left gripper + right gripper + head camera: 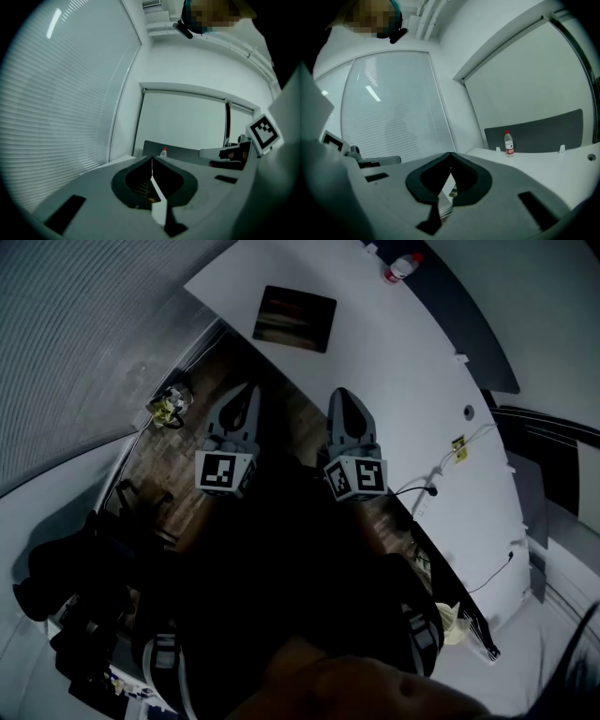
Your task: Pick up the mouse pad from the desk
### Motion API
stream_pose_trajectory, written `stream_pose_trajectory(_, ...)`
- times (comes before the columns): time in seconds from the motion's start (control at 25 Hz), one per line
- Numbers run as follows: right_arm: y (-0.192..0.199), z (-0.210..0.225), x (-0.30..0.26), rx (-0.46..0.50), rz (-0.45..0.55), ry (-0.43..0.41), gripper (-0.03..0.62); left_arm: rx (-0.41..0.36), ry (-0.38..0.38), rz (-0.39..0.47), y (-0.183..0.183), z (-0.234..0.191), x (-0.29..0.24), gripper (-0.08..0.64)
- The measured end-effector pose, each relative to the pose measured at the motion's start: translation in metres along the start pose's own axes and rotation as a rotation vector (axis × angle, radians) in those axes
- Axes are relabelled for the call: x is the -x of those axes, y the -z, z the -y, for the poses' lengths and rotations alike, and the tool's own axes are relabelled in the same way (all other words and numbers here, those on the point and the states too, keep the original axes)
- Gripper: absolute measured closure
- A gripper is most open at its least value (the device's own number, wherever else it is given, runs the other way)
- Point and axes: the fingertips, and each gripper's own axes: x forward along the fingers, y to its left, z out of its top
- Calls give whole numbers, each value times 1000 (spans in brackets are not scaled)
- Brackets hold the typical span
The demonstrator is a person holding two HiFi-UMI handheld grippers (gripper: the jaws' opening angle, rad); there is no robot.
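Left gripper [249,392]: you are holding it at centre left of the frame with its jaws pressed together and nothing between them, hovering just short of the worktop [412,371].
Right gripper [343,396]: you are holding it just beside the left one, likewise closed and empty.
Step in hand: probably the reach; you should be parting the jaws early and coming in low at the pad's near edge.
Mouse pad [294,318]: it is lying flat at upper centre, a dark, thin-looking rectangle with reddish streaks, well apart from both grippers.
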Motion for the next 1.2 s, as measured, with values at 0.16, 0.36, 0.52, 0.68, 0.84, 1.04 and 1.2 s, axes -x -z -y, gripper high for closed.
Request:
stream_pose_trajectory(0.16,2,0,-33,6,1,34,592,7,12,-51,3,-29,-26,555)
stream_pose_trajectory(0.36,2,1,-70,12,-10,80,591,-7,52,-60,-3,-58,-59,555)
stream_pose_trajectory(0.52,0,4,-96,8,-16,119,591,-20,94,-48,-8,-78,-84,555)
stream_pose_trajectory(0.68,0,8,-118,13,-29,159,591,-14,119,-62,-9,-96,-101,555)
stream_pose_trajectory(0.84,0,9,-139,10,-34,195,591,-21,161,-104,-3,-108,-117,555)
stream_pose_trajectory(1.04,4,18,-153,-5,-60,224,591,-35,181,-136,8,-116,-133,555)
stream_pose_trajectory(1.2,9,33,-165,-11,-86,236,591,-47,186,-150,20,-121,-150,555)
